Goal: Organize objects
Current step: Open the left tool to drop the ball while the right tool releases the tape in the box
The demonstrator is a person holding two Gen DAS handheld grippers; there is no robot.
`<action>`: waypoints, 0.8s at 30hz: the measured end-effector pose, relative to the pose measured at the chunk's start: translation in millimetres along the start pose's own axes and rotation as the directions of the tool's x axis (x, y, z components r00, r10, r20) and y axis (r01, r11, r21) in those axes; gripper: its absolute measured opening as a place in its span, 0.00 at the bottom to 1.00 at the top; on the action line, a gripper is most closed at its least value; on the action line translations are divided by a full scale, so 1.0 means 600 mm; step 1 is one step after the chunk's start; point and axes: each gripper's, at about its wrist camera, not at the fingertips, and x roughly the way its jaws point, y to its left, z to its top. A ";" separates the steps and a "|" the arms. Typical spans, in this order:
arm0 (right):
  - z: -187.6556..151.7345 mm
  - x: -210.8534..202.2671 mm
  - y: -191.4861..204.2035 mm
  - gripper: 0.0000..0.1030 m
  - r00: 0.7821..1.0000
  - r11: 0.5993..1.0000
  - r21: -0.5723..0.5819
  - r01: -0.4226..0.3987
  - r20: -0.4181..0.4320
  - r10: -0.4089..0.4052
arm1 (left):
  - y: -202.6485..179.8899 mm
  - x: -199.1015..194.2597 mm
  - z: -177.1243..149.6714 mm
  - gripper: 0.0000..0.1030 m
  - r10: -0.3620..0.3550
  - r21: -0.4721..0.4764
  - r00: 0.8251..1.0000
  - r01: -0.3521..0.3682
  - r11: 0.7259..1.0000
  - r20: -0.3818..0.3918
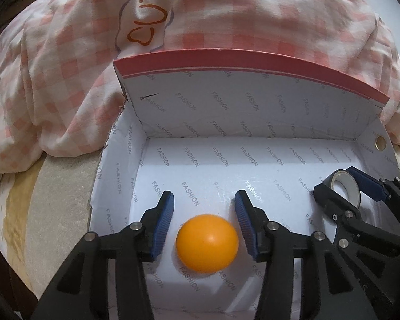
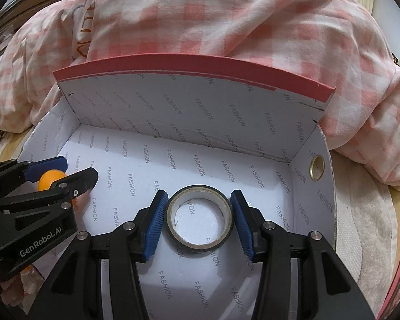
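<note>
**Ball and tape inside the box, one between each pair of jaws**

The open shoe box (image 1: pixel 189 106) sat on a bed, its raised lid leaning back against a pink checked quilt (image 1: pixel 66 53). The inside of the box was white, printed all over with the word FASHION.

The left gripper (image 1: pixel 204 200) reached down into the left part of the box. The orange ball (image 1: pixel 207 242) lay on the box floor between its two blue pads, towards their base rather than at the tips. A strip of white floor showed on either side of the ball, so the pads stood narrowly apart from it and did not press on it; the jaws were partly spread, a little wider than the ball.

The right gripper (image 2: pixel 199 200) reached into the right part of the box, near the side wall with the brass eyelet (image 2: pixel 317 168). The roll of tape (image 2: pixel 200 220) lay flat on the floor, hole upward, between its blue pads. Both pads lay against the roll's outer rim, left and right, so the jaws were closed on the roll at its full width.

Seen from the right wrist, the left gripper stood well to the left with the ball between its fingers. The two objects lay well apart on the box floor.
</note>
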 end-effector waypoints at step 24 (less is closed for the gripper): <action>-0.048 -0.075 -0.003 0.61 0.995 0.998 0.038 -0.057 0.089 0.053 | 0.043 -0.048 0.004 0.57 -0.073 0.011 0.997 0.073 0.997 0.036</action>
